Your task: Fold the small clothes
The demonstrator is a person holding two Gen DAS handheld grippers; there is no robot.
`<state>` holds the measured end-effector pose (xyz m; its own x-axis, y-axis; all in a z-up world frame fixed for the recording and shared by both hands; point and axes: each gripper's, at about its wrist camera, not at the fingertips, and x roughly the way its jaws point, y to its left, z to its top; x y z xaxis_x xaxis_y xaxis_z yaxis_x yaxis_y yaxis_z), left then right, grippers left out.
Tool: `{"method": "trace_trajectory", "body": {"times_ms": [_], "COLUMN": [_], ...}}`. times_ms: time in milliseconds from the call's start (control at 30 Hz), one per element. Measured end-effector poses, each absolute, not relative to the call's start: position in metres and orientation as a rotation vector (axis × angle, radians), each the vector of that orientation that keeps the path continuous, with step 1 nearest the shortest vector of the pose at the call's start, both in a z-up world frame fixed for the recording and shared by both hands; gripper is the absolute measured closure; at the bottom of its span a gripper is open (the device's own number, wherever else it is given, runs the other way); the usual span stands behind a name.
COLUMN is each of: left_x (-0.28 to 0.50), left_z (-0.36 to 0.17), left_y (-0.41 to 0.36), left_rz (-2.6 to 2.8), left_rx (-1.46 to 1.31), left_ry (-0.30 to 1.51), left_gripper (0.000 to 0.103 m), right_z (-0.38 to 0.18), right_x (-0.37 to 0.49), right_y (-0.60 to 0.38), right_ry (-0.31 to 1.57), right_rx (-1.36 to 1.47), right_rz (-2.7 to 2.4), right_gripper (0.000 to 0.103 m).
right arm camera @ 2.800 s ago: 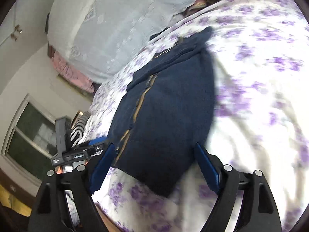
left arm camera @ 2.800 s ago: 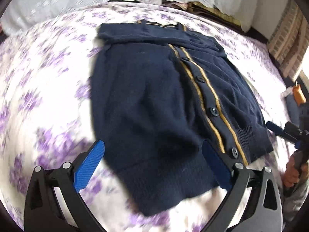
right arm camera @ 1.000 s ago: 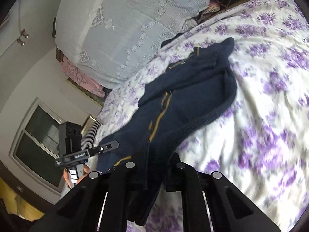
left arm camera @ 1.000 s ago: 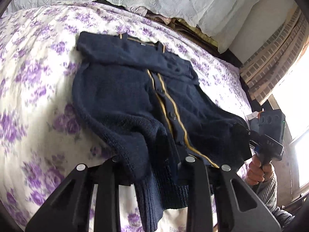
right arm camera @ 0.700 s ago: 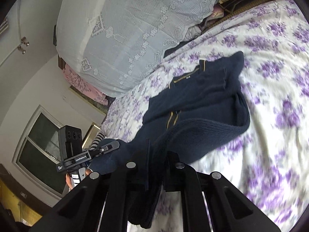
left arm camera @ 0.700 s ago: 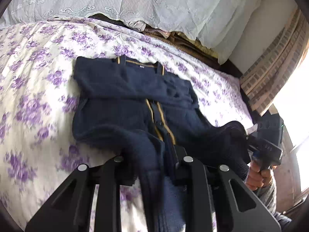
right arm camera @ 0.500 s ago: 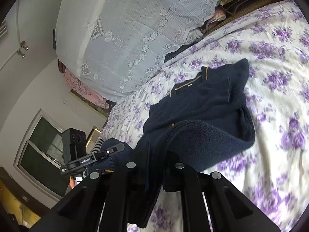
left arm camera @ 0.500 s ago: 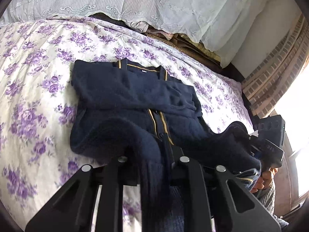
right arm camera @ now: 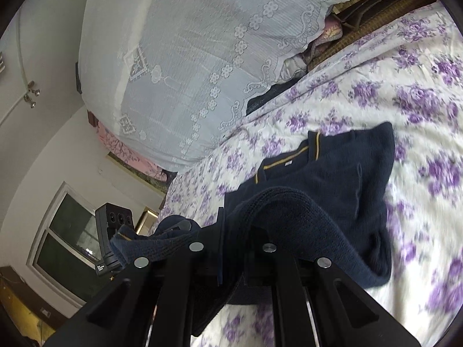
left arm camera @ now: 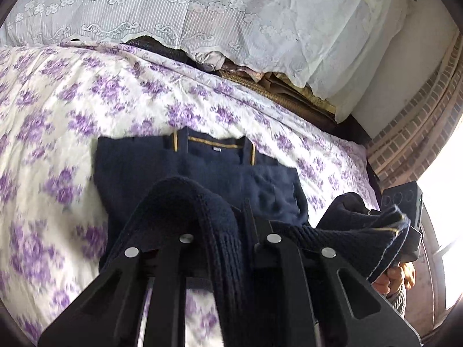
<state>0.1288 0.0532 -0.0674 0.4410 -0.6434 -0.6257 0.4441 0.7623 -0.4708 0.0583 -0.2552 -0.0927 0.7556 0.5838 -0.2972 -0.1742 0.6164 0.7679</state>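
A navy knit cardigan [left arm camera: 136, 167] with mustard trim lies on the purple-flowered bedspread [left arm camera: 58, 107], collar at the far end. My left gripper [left arm camera: 228, 231] is shut on its ribbed hem, which it holds lifted above the cardigan's upper half. My right gripper [right arm camera: 234, 240] is shut on the other hem corner, and the cardigan [right arm camera: 341, 173] drapes over its fingers. The right gripper also shows in the left wrist view [left arm camera: 405, 231], the left gripper in the right wrist view [right arm camera: 127, 240], the raised hem stretched between them.
White lace-covered pillows [left arm camera: 202, 14] are piled at the head of the bed, with folded cloths [left arm camera: 275, 81] under them. A brick wall [left arm camera: 411, 127] stands on the right. A window [right arm camera: 66, 240] and pink fabric [right arm camera: 130, 159] are on the left.
Both grippers closed on the cardigan's bottom hem, lifted it and carried it toward the collar. The lower half now hangs over the upper half.
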Motion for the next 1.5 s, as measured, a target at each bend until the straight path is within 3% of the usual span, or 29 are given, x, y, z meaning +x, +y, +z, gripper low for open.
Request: {"method": "trace_trajectory", "body": {"times_ms": [367,433,533,600,667,700,833,967,1067,1233,1400,1500], "left_x": [0.205,0.225,0.247,0.248,0.243,0.241,0.221,0.210,0.200,0.211,0.225,0.231], "left_z": [-0.096,-0.115,-0.143,-0.145,-0.138,-0.132,-0.104,-0.085,-0.073,-0.084,-0.103,-0.123], "left_y": [0.043,0.047,0.056,0.065,0.070,0.071,0.076,0.078,0.076,0.066,0.014,-0.011], "left_rz": [-0.545,-0.507,-0.507,-0.558,-0.571,-0.566,-0.532,-0.503,-0.335,-0.430,-0.445,-0.437], "left_rx": [-0.261,-0.313,-0.430,-0.505,-0.511,-0.509,-0.464,-0.455,-0.348,-0.403,-0.249,-0.119], "left_ry": [0.947,1.013,1.086,1.064,1.023,1.001,0.882,0.826,0.758,0.831,0.910,0.970], "left_gripper": [0.087,0.086,0.083,0.079,0.069,0.066,0.040,0.039,0.014,0.013,0.013,0.013], "right_z": [-0.129,-0.145,-0.166,-0.169,-0.161,-0.156,-0.127,-0.100,-0.097,-0.114,-0.133,-0.157], "right_x": [0.138,0.152,0.160,0.156,0.145,0.141,0.129,0.125,0.129,0.154,0.192,0.210], "right_y": [-0.287,-0.297,-0.314,-0.324,-0.332,-0.333,-0.319,-0.286,-0.270,-0.257,-0.238,-0.230], "right_ry": [0.600,0.623,0.627,0.600,0.545,0.525,0.476,0.474,0.505,0.575,0.640,0.694], "right_rx": [0.925,0.981,1.072,1.116,1.126,1.112,0.999,0.831,0.760,0.821,0.974,1.082], "right_rz": [0.353,0.316,0.287,0.330,0.324,0.315,0.330,0.377,0.374,0.384,0.445,0.499], "right_gripper": [0.092,0.087,0.066,0.065,0.051,0.049,0.049,0.050,0.051,0.051,0.050,0.042]}}
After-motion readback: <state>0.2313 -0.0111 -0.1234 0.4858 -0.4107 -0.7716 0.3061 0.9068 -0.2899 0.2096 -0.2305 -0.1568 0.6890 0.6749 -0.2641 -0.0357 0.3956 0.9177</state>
